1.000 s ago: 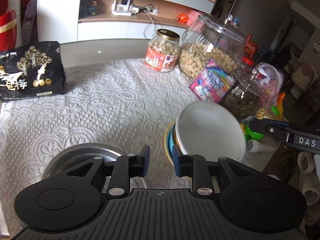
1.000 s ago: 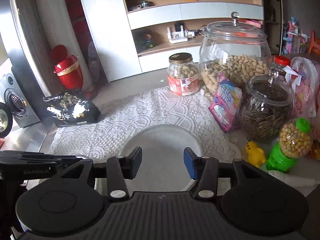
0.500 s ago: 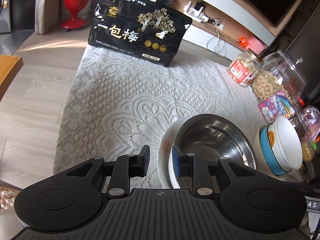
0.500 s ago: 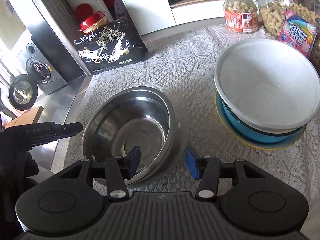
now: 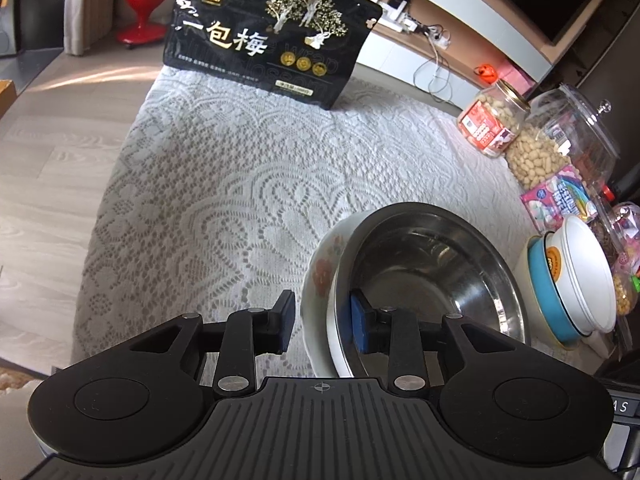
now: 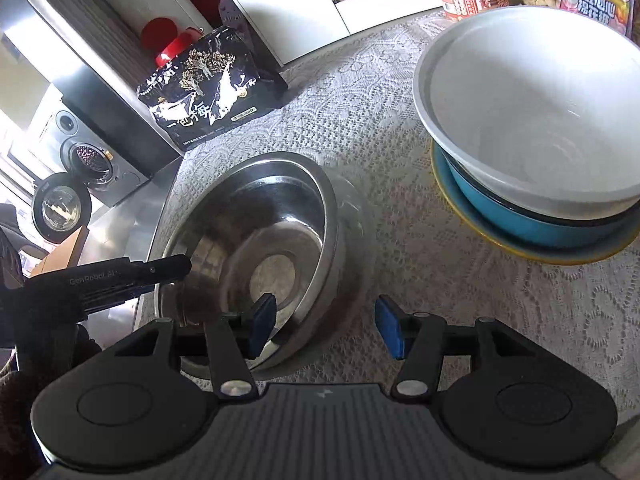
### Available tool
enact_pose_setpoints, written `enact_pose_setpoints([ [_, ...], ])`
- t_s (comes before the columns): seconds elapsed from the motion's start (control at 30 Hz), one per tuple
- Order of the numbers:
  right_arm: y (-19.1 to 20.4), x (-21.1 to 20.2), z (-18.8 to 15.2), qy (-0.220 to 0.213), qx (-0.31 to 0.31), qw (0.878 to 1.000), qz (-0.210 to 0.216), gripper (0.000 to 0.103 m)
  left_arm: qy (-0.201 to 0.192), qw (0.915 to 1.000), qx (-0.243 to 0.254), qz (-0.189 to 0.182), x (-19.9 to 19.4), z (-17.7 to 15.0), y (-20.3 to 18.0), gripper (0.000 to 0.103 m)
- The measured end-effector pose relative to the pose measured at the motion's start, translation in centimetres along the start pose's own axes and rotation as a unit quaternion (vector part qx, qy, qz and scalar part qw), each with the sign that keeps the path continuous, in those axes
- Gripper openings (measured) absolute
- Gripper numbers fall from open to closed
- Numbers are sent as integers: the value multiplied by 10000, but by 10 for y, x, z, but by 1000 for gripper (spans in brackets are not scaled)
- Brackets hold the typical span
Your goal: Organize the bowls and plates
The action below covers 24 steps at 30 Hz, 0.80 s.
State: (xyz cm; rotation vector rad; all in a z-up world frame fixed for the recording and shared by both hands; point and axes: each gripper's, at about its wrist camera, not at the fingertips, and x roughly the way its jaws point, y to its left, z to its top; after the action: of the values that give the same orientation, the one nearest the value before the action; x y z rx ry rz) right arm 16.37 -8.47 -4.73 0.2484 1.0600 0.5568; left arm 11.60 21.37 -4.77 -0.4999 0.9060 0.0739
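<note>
My left gripper (image 5: 322, 322) is opening. The rims of the steel bowl (image 5: 436, 264) & the flowery bowl (image 5: 320, 276) under it sit between its pads, but the left pad is off them, so it's let go. The steel bowl sits inside the flowery one, on the lace cloth (image 5: 224, 184) of the tabletop, near my edge.

My right gripper (image 6: 324, 330) is opening too. Its left pad is over the steel bowl's (image 6: 256, 232) inside, its right pad over the cloth w/ the near rim between them; the pads don't squeeze it.

To the right there's a stack: white bowl (image 6: 532, 100) in a blue bowl (image 6: 520, 216) on a yellow-rim plate (image 6: 532, 250). It's apart from the steel bowl.

At the back: black snack bag (image 5: 272, 40), peanut jar (image 5: 490, 122), big glass jar (image 5: 560, 144).
</note>
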Motion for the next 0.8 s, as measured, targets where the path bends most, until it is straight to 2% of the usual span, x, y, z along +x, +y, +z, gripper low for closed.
enact_pose_setpoints([
  [0.2, 5, 12, 5, -86, -74, 9999, -117, 55, 222, 9997, -130, 10, 19, 7, 2, 42],
  [0.4, -1, 23, 2, 120, -29, 9999, -46, 55, 483, 9987, -131, -94, 37, 9, 3, 38],
  [0.5, 1, 29, 1, 157, -65, 9999, -29, 49, 651, 9973, -214, -263, 46, 7, 5, 37],
  [0.73, 9, 34, 6, 21, -273, 9994, -225, 47, 774, 9967, -146, -201, 52, 17, -3, 49],
  [0.8, 11, 38, 11, -5, -282, 9993, -252, 46, 754, 9970, -96, -139, 54, 22, -4, 49],
])
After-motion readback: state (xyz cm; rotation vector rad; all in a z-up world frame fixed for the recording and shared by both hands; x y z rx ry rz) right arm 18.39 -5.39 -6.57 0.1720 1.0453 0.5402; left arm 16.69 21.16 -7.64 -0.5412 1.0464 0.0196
